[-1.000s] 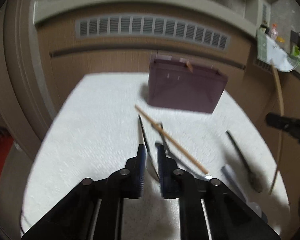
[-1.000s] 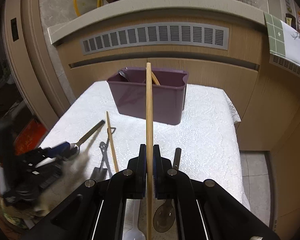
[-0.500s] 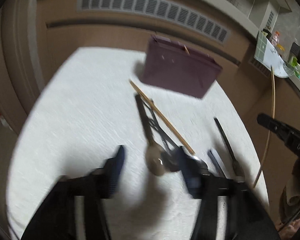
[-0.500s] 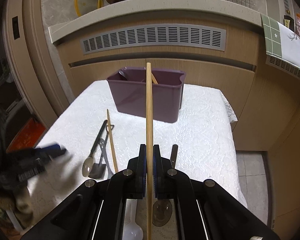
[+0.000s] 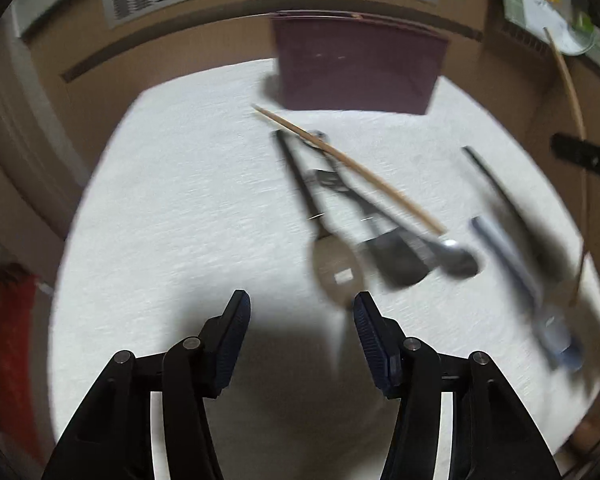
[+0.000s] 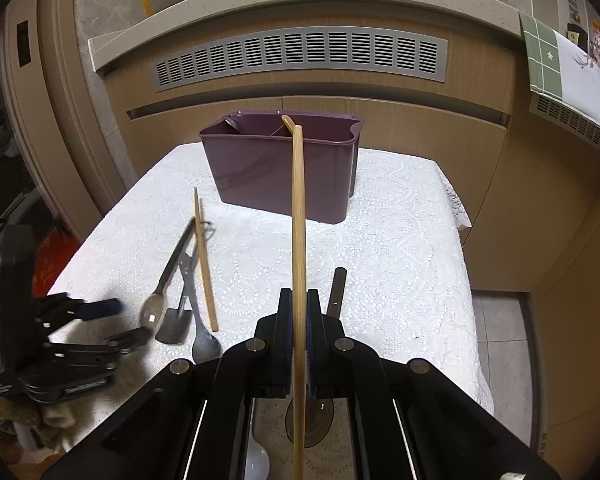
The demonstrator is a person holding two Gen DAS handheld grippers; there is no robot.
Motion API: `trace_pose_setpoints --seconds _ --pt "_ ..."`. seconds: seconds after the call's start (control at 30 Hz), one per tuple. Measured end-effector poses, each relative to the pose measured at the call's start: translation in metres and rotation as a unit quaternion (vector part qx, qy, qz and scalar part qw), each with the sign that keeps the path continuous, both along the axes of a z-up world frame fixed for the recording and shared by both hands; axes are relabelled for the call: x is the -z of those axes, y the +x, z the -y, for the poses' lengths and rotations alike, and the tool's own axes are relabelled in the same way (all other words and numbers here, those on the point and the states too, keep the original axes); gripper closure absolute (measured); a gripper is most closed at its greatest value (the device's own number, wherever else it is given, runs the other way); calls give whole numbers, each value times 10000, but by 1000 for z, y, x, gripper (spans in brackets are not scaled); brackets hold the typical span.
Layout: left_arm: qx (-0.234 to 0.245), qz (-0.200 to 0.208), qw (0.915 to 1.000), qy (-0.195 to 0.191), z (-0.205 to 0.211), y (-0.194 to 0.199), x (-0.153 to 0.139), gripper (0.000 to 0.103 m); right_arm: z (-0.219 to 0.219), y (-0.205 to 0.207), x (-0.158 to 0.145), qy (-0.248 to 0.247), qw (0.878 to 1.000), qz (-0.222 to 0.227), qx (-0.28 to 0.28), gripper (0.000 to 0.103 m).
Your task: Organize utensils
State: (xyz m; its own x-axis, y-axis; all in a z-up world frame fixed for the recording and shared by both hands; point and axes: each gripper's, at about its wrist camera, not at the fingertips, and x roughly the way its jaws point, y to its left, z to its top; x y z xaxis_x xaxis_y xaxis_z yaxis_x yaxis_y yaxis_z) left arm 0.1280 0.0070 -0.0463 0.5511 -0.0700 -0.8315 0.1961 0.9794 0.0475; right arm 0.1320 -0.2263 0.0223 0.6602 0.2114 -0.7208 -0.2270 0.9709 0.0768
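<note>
My left gripper (image 5: 300, 300) hangs low over the white cloth, its jaws closing with nothing between them. A steel spoon (image 5: 338, 272) lies bowl-first just ahead of its right finger. Beside the spoon lie a small black scoop (image 5: 396, 260), a second steel spoon (image 5: 456, 258) and a loose wooden chopstick (image 5: 352, 168). My right gripper (image 6: 298, 300) is shut on another wooden chopstick (image 6: 297, 220), which points up toward the purple caddy (image 6: 279, 168) at the table's far end. The caddy holds a spoon and a chopstick tip.
A dark spoon (image 6: 337, 288) and a white plastic spoon (image 6: 257, 460) lie under my right gripper. A wooden cabinet with a vent grille (image 6: 300, 60) stands behind the table. The tablecloth (image 6: 400, 240) drops off at the right edge toward the floor.
The left gripper went from shut to open, sank and tipped down toward the cloth. The steel spoon at its tips now lies free. The right gripper still holds its chopstick in place.
</note>
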Motion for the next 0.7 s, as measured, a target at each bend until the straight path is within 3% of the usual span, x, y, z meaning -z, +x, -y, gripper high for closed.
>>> trace_pose_setpoints --seconds 0.1,0.17,0.23,0.27,0.43,0.47,0.53,0.7 --pt "-658 159 9968 422 -35 3 -1 48 -4 1 1 30 10000 -6 -51 98" --pt "-940 151 9953 172 -51 5 -5 48 -8 1 2 49 9999 -17 -94 98" --pt "-730 11 9954 -627 -53 1 -11 48 -11 0 2 38 9999 -19 -151 98" --pt "-564 -43 9949 -832 -48 1 -13 48 -13 0 3 24 9998 -21 -171 98" --pt "79 -406 9919 -1201 0 26 -14 48 -15 2 3 -37 9998 -46 -190 98" --pt "149 -445 9912 -1235 5 35 -14 53 -15 1 3 -53 9998 -42 -188 98" --pt "180 -504 9942 -935 20 59 -14 68 -13 0 4 -69 9998 -55 -169 98" --pt "63 -944 9948 -372 26 110 -2 71 -10 1 5 -87 9998 -78 -148 98"
